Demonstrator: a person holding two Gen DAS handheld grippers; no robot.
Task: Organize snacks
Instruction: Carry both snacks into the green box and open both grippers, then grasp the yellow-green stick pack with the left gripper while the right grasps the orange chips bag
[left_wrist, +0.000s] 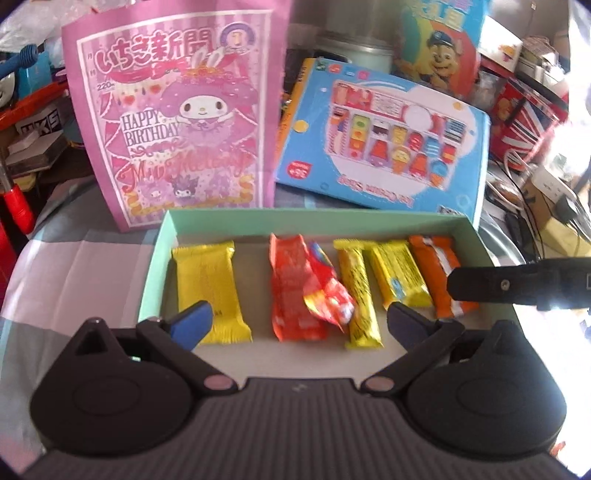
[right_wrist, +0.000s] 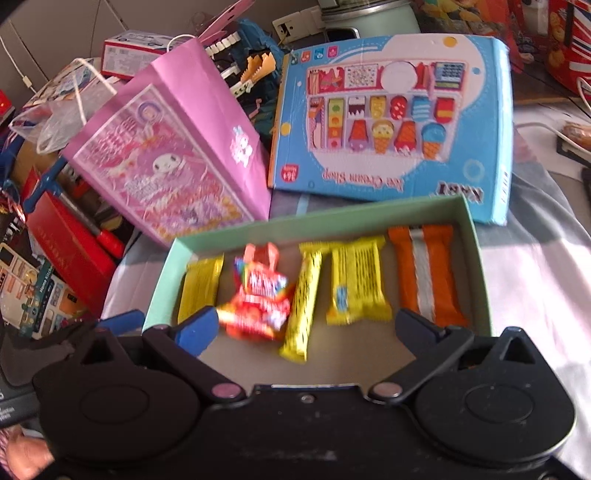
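A shallow mint-green box holds a row of snacks. From left to right they are a yellow wafer pack, crumpled red packets, a slim yellow bar, a wider yellow pack and an orange bar. My left gripper hovers open above the box's near side, holding nothing. My right gripper is open and empty too, over the same near edge. One of its black fingers reaches in from the right in the left wrist view.
A pink gift bag stands behind the box's left end. A blue toy box lies behind its right end. Cluttered boxes, cables and toys ring the checked cloth.
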